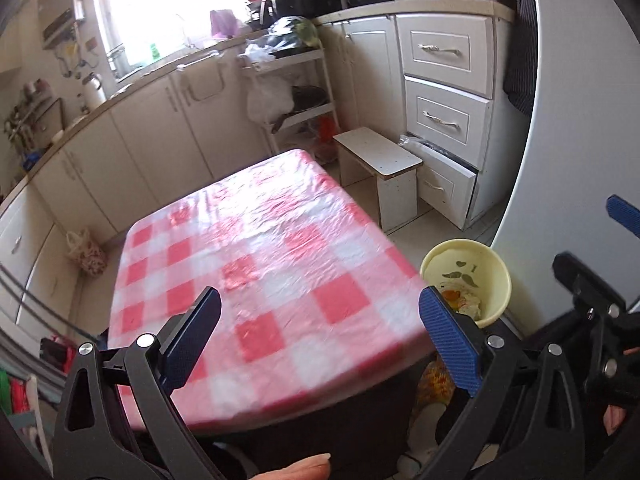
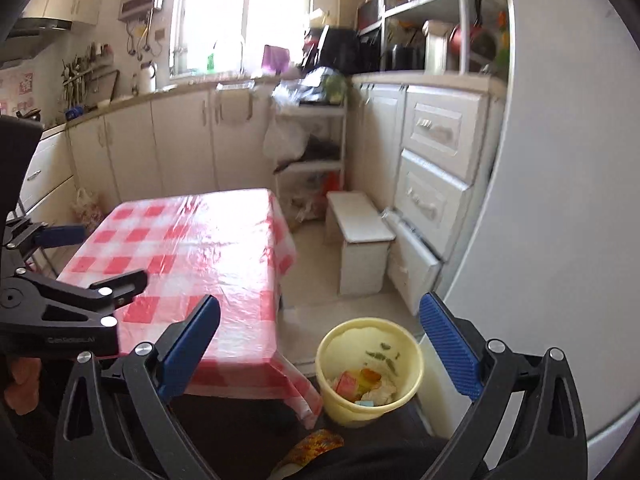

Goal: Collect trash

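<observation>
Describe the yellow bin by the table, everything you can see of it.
The yellow bin is a round, pale yellow bucket, plastic by its look, standing upright and lidless on the floor beside the checked table. Greenish smears mark its inner wall. Crumpled trash lies in the bottom: pink, orange, white and light blue pieces. Neither tongs touches it.

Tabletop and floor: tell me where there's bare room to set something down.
The checked tablecloth shows bare across its whole visible top. The small white stool top is bare too. A tile strip runs free between table edge, stool and yellow bin. Crowded: the bin holds trash, and the white cart shelves are full of bags.
</observation>
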`<control>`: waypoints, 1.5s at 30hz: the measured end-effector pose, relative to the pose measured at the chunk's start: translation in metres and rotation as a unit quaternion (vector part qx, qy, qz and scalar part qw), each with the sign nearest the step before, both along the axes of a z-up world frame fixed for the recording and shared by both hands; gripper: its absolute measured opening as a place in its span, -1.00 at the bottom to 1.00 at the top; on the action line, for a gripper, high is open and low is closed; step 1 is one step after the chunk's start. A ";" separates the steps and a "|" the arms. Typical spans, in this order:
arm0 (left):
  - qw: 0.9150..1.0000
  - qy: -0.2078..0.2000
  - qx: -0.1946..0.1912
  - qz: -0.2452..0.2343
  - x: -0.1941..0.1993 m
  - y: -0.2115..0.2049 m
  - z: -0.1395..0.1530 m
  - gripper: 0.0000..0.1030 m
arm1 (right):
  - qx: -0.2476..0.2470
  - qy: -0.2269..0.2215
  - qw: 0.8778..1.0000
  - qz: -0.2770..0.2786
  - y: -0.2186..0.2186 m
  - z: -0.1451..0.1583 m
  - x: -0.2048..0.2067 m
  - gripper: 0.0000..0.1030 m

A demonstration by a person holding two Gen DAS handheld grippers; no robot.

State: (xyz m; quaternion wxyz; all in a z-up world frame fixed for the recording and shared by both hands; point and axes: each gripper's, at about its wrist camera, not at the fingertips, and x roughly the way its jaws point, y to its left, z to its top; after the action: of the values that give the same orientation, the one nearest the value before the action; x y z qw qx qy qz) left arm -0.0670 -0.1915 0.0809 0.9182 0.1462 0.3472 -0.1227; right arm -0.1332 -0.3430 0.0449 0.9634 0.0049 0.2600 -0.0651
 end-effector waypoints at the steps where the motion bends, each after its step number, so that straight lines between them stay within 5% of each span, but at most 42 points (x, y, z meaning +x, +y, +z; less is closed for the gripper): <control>1: 1.000 -0.004 -0.004 0.006 -0.007 0.010 0.003 0.86 | -0.002 -0.009 1.000 -0.013 0.005 0.002 -0.008 0.85; 15: 0.998 -0.052 -0.020 0.040 -0.068 0.058 0.030 0.86 | -0.024 -0.058 0.997 -0.040 0.050 0.016 -0.047 0.85; 24: 0.996 -0.059 -0.054 0.049 -0.084 0.079 0.041 0.86 | -0.031 -0.055 0.997 -0.042 0.065 0.024 -0.052 0.85; 30: 0.990 -0.104 -0.063 0.078 -0.096 0.099 0.054 0.86 | -0.032 -0.051 0.997 -0.040 0.074 0.029 -0.052 0.85; 45: 0.988 -0.089 -0.090 0.084 -0.093 0.120 0.055 0.86 | -0.050 -0.056 0.997 -0.025 0.095 0.038 -0.057 0.85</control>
State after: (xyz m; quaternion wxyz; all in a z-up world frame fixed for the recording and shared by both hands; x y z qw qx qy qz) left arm -0.1605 -0.0713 0.1360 0.9619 0.0435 0.2628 -0.0620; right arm -0.1899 -0.2482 0.0830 0.9737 -0.0335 0.2015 -0.1013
